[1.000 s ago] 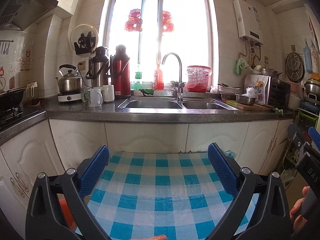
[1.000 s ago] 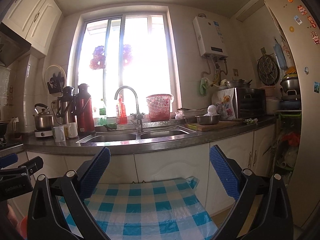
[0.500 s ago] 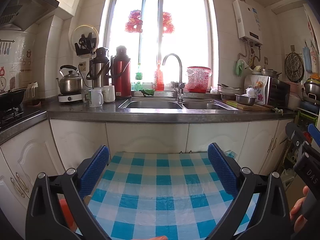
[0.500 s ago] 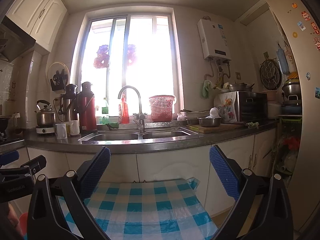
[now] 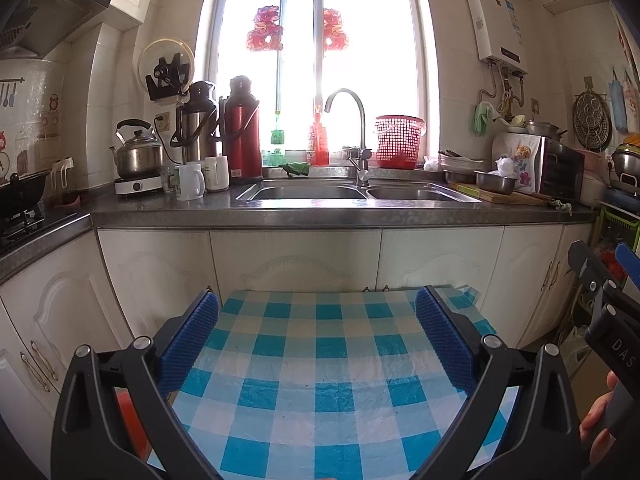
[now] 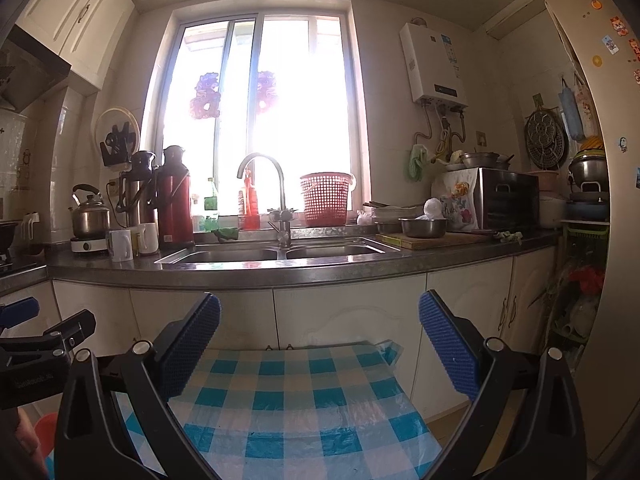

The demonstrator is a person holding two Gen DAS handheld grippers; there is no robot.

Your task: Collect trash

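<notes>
Left wrist view: left gripper [image 5: 317,336] with fingers spread wide and empty above the near edge of the blue-checked tabletop [image 5: 320,364], right gripper [image 6: 319,338] likewise spread and empty; no trash can be made out.

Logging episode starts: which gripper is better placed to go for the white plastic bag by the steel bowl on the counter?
Probably the right gripper: the white plastic bag and steel bowl sit on the counter's right end, on its side. The left gripper faces the sink. Both are open, empty.
</notes>
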